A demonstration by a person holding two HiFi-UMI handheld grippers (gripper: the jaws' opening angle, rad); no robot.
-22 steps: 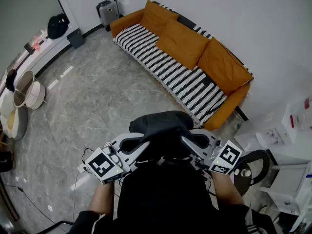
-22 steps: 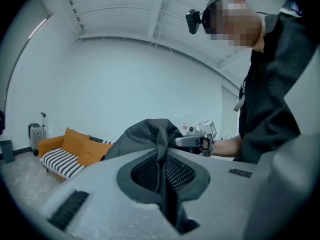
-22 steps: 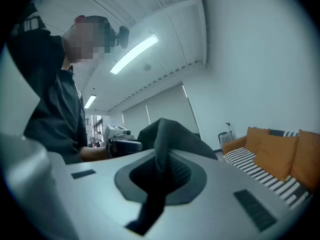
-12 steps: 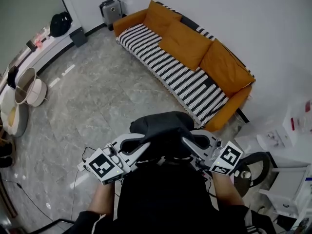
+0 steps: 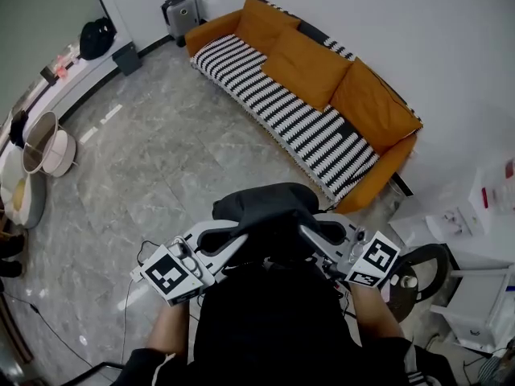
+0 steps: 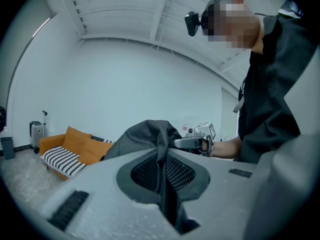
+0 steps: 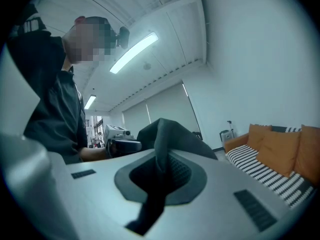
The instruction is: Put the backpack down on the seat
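Nearest, at the bottom of the head view, the person's (image 5: 269, 336) dark-clad torso fills the frame, with both forearms reaching forward. The left tongs (image 5: 235, 236) and the right tongs (image 5: 309, 235) angle in toward each other in front of the chest, their marker cubes turned up at the outer ends. Between them hangs the backpack (image 5: 265, 214), a dark grey bundle held in the air above the floor (image 5: 161, 167).

In the left gripper view, the jaws are nearly together, pinching a fold of the backpack's dark fabric that runs down through the gap between the ribbed pads. The right gripper view shows the same: its jaws are closed on a fold of that fabric, with the bulk of the bag rising just beyond the tips. Each of these 2 views also catches the other tool across the bag.

Beyond the backpack lies grey marbled flooring, then the sofa (image 5: 396, 161), orange, set against the white wall and well apart from the bag. A black-and-white striped cover (image 5: 282, 111) lies along its seat, and 3 orange cushions (image 5: 307, 64) lean on the back. Farthest off, a small suitcase (image 5: 177, 10) stands beyond the sofa's far end, and a black bag (image 5: 95, 40) rests on a low ledge (image 5: 76, 83) at the left, with round baskets (image 5: 48, 147) nearer along that side.
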